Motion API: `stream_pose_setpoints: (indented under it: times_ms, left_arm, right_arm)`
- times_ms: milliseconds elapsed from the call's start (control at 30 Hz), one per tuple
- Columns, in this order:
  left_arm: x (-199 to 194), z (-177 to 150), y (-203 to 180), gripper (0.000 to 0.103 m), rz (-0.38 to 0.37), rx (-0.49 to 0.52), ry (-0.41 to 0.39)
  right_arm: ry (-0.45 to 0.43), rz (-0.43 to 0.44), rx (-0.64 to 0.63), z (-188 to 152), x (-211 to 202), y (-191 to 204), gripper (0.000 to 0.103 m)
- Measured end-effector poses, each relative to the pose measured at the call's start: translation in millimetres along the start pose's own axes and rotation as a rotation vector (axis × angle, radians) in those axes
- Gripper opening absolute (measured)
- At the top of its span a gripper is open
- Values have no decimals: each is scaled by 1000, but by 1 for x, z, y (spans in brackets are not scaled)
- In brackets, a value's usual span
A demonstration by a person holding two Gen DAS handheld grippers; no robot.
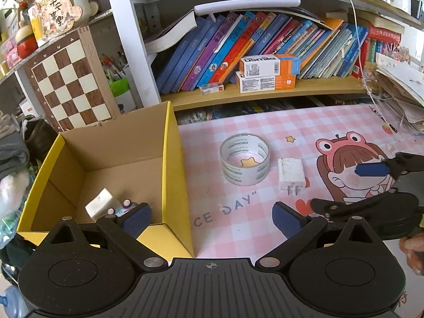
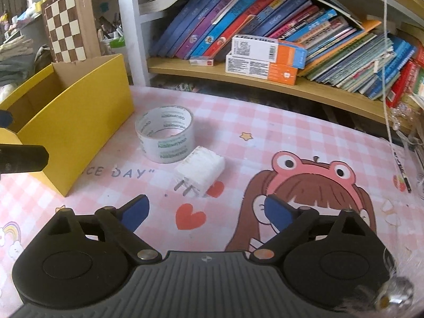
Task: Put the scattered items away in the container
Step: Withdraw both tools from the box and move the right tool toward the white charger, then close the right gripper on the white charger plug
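Note:
A yellow cardboard box (image 1: pixel 172 159) (image 2: pixel 79 122) stands open on the left of the pink mat. Inside it lie a white block (image 1: pixel 99 202) and a small toy (image 1: pixel 123 206). A roll of clear tape (image 1: pixel 244 159) (image 2: pixel 164 137) and a white charger plug (image 1: pixel 291 175) (image 2: pixel 200 171) lie on the mat, right of the box. My left gripper (image 1: pixel 212 218) is open and empty, straddling the box's right wall. My right gripper (image 2: pixel 206 212) is open and empty, just in front of the plug; it also shows in the left wrist view (image 1: pixel 371 185).
A bookshelf with leaning books (image 1: pixel 251 45) and orange-white cartons (image 1: pixel 267 73) (image 2: pixel 265 58) runs behind the mat. A chessboard (image 1: pixel 69 84) stands behind the box. Stacked papers (image 1: pixel 402 98) sit at the right edge. Cloth clutter (image 1: pixel 13 153) lies left of the box.

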State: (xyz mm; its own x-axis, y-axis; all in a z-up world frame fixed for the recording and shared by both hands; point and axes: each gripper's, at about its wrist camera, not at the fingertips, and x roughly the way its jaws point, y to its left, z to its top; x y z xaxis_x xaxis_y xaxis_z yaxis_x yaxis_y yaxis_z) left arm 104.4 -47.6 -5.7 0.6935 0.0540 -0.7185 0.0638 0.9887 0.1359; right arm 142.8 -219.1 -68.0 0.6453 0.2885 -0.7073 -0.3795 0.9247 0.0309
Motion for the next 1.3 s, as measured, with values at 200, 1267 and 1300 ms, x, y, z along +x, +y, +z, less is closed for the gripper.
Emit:
stream_pose_setpoints:
  times_ms: [200,1267,1300]
  left_arm:
    - [0,-2,2,99,7,-7,6]
    - [13,1,4,99,12,-37,11]
    - [14,1,4,99,10,-35,13]
  right_arm:
    - [-11,11,-14,1,9,3,91]
    - [52,-82,21,23,86,24,61]
    - [60,-89,19,23,88,24,58]
